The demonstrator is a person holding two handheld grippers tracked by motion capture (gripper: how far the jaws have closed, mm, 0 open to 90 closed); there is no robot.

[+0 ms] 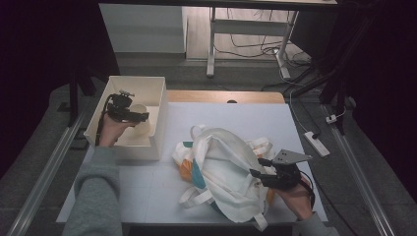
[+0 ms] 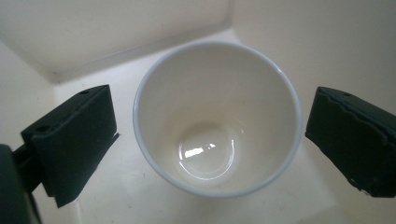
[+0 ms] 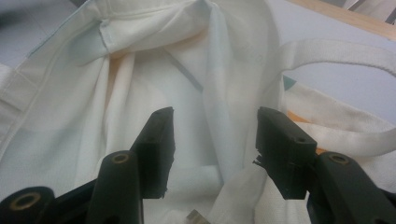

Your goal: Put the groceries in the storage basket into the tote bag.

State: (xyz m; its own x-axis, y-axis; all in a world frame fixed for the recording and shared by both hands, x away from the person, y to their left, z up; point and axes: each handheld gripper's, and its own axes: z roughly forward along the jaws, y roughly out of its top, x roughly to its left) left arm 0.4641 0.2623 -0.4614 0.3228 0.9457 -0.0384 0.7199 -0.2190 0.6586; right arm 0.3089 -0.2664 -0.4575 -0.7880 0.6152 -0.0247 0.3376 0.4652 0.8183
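Inside the white box [image 1: 158, 110] at the table's far left corner, the left gripper [image 1: 129, 114] hangs over a white cup [image 2: 215, 116] standing upright on the box floor near a corner. Its jaws are spread wide, one on each side of the rim and clear of it, so the cup looks already set down. Near the table's [image 1: 147, 189] front right edge, the right gripper [image 1: 263, 169] rests half open against the crumpled white tote bag [image 1: 223, 167], with a fold of cloth between the jaws (whether the pads pinch it I cannot tell). What is left, I judge: lifting the left gripper out, then emptying whatever the bag may hold.
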